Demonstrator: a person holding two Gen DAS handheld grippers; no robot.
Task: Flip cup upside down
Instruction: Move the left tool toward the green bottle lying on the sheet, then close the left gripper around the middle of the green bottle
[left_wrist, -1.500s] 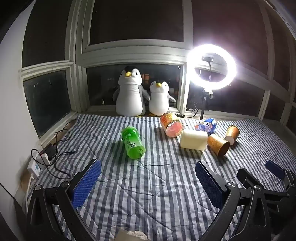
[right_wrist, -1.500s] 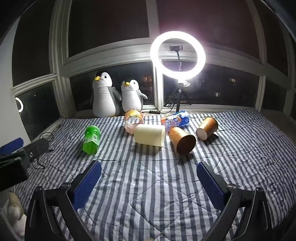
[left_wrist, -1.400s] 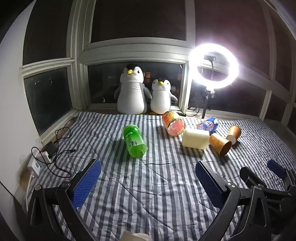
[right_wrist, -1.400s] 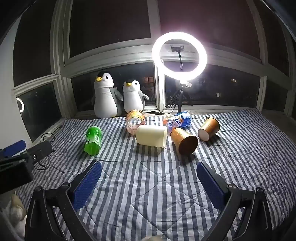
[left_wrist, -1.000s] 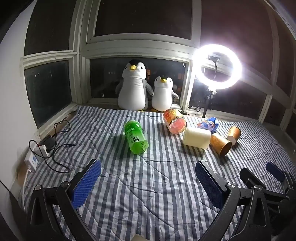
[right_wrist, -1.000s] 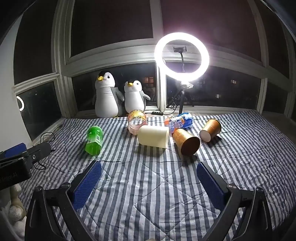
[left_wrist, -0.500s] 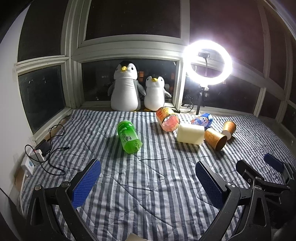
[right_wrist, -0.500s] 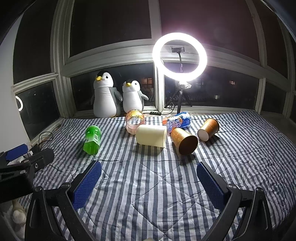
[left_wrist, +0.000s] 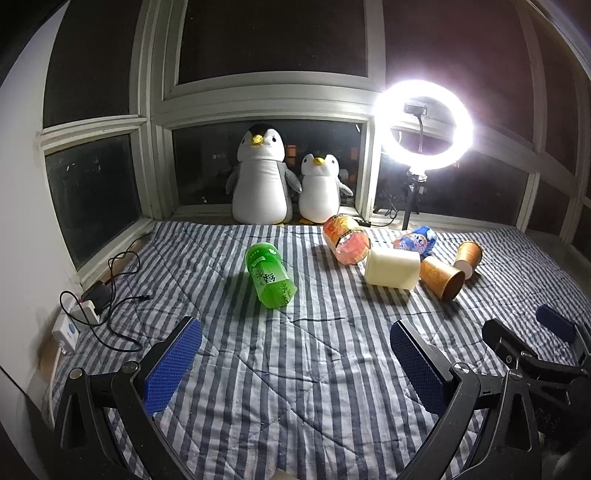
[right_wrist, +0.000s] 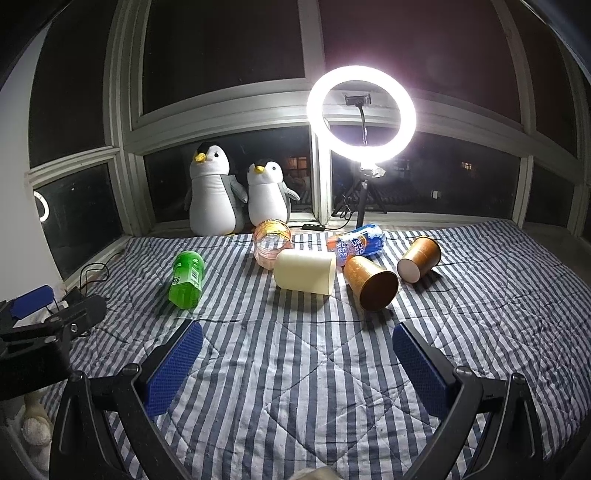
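Note:
Several cups lie on their sides on the striped bed cover (right_wrist: 295, 369). A brown paper cup (right_wrist: 370, 283) points its mouth toward me, and shows in the left wrist view (left_wrist: 441, 277). A second brown cup (right_wrist: 420, 258) lies behind it, bottom toward me. A cream cup (right_wrist: 304, 271) lies left of them. A green cup (left_wrist: 270, 275) lies further left. My left gripper (left_wrist: 295, 363) and right gripper (right_wrist: 297, 367) are open and empty, hovering well short of the cups.
A pink-orange cup (right_wrist: 272, 242) and a blue snack bag (right_wrist: 356, 240) lie behind. Two penguin plush toys (right_wrist: 236, 197) and a lit ring light (right_wrist: 362, 114) stand at the window. A power strip and cables (left_wrist: 86, 310) lie at the left edge.
Both grippers have drifted slightly, so the views shift a little. Nothing on the bed has moved; both grippers stay open.

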